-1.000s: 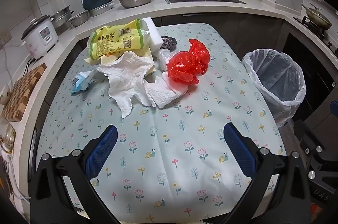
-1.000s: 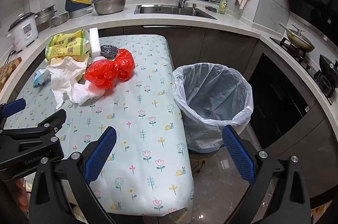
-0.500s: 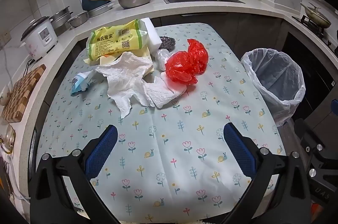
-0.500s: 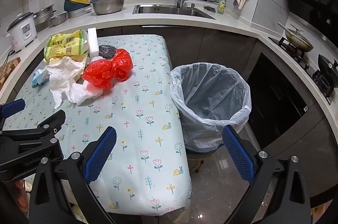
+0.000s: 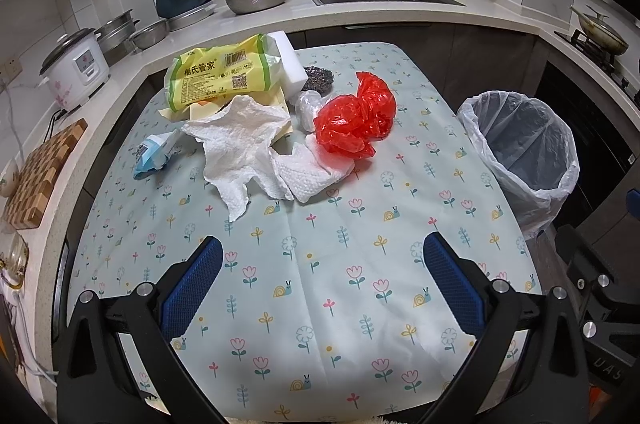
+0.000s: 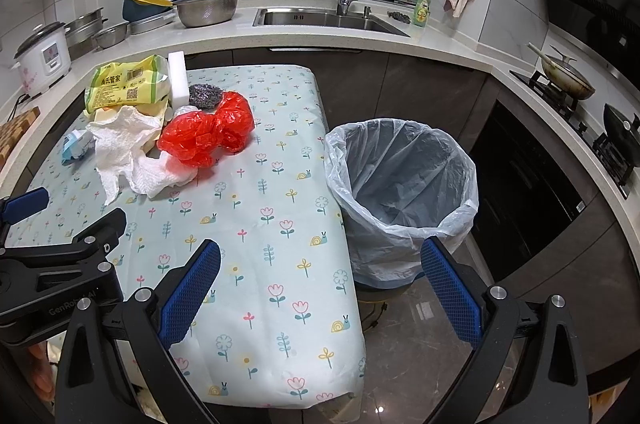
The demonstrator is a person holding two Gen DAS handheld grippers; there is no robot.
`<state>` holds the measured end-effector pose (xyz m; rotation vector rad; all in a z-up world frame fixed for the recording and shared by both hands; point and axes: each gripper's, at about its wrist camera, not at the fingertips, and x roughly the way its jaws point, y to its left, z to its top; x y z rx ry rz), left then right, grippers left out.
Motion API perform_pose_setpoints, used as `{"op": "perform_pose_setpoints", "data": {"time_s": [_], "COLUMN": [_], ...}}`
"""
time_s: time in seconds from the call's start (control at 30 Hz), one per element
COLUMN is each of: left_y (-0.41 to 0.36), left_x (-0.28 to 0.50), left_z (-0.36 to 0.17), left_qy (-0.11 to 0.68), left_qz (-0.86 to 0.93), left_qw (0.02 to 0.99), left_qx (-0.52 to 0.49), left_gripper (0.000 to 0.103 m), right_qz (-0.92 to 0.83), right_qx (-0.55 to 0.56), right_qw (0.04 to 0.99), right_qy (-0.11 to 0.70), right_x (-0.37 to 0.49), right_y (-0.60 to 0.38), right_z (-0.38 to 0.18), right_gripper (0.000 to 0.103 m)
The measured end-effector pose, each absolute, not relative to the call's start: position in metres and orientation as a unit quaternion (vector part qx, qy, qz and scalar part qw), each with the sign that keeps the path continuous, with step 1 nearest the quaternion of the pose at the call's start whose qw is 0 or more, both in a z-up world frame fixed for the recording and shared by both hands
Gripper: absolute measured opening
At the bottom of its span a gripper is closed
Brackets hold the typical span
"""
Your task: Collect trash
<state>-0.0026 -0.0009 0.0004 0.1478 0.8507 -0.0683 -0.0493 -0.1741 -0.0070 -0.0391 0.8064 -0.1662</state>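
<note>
I see the bench (image 5: 320,304) with its flower cloth under my left tongs (image 5: 318,276). A trash bin (image 6: 400,191) with a clear liner stands on the floor just beside the right edge of the bench, and my right tongs (image 6: 320,288) hang over that edge, near the bin. Both tongs are spread wide and hold nothing.

All the trash sits in a pile toward the far left corner of the bench. A yellow-green packet (image 5: 224,75) lies farthest back, with a white sponge block (image 5: 288,63) standing beside it. A big crumpled paper towel (image 5: 240,151) lies in front of the packet. A crumpled red plastic bag (image 5: 356,121) rests on a smaller folded paper towel (image 5: 308,175). Behind the red bag is a dark scrubber ball (image 5: 318,77), steel wool I think, but it is small. A little blue and white wrapper (image 5: 154,153) lies near the left edge.
</note>
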Motion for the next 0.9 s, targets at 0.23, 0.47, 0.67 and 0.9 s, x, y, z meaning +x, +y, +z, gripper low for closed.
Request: {"op": "perform_pose_setpoints", "data": {"time_s": [0.23, 0.47, 0.67, 0.9], "left_y": [-0.0008, -0.0003, -0.0003, 0.0001], "left_x": [-0.0022, -0.0022, -0.0025, -0.0035], "left_z": [-0.0013, -0.0014, -0.0021, -0.0048], "left_qy": [0.412, 0.412, 0.412, 0.413], "left_qz": [-0.032, -0.032, -0.033, -0.033], "left_qw": [0.908, 0.908, 0.908, 0.907], "left_qx": [0.071, 0.071, 0.070, 0.069], "left_gripper": [0.096, 0.096, 0.096, 0.096], "right_qz": [-0.080, -0.080, -0.080, -0.080], "right_qx": [-0.019, -0.020, -0.019, -0.020], "right_qw": [0.916, 0.916, 0.916, 0.916], "right_qy": [0.392, 0.393, 0.394, 0.394], "right_x": [-0.0493, -0.0483, -0.0482, -0.0479], "right_y": [-0.1748, -0.1735, -0.1734, -0.1728], "right_z": [-0.0062, -0.0071, -0.0073, -0.0079], "right_gripper": [0.096, 0.096, 0.096, 0.096]}}
